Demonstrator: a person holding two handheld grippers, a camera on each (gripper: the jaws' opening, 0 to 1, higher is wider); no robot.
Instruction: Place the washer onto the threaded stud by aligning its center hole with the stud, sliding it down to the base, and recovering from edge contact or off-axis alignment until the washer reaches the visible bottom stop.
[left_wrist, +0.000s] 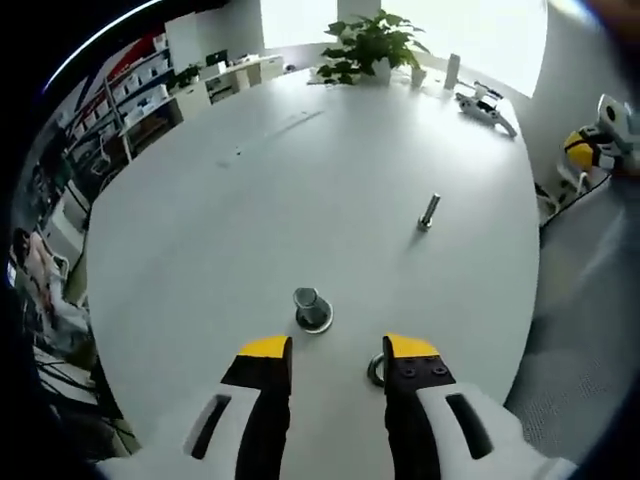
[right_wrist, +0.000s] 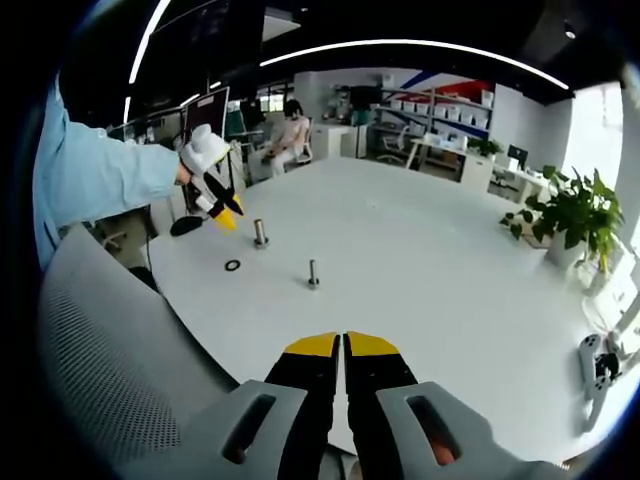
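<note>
My left claw (left_wrist: 338, 350): jaws spread wide, nothing between them, hovering low over the white counter (left_wrist: 300, 190); from the right gripper view I see it (right_wrist: 226, 214) held out past a light blue sleeve (right_wrist: 90, 180), tips pointing down toward the counter (right_wrist: 420, 260).

My right claw (right_wrist: 344, 346): yellow-tipped jaws pressed together with only a hairline between them, pinching nothing, held above the near edge of the counter.

Washer (left_wrist: 376, 371): a small metal ring lying flat on the counter, partly hidden behind the inner edge of my left claw's right jaw, touching or just beside that jaw; I cannot tell which. In the right gripper view it (right_wrist: 232, 265) is a dark ring flat on the counter, just below the left claw and well apart from my right claw.

Stud with base (left_wrist: 311, 309): an upright metal post on a round flat foot, just ahead of my left claw, roughly in line with the gap between the jaws; the washer sits to its near right, not on it. In the right gripper view it (right_wrist: 260, 234) stands just beside the left claw's tips.

Second bolt (left_wrist: 429, 211): a slimmer upright piece farther out on the counter, well apart from the left claw; in the right gripper view it (right_wrist: 313, 274) stands between the two claws.

Plant (left_wrist: 372, 45): leafy, at the far edge of the counter.

Spare gripper (left_wrist: 487, 106): lying on the counter near the plant.
</note>
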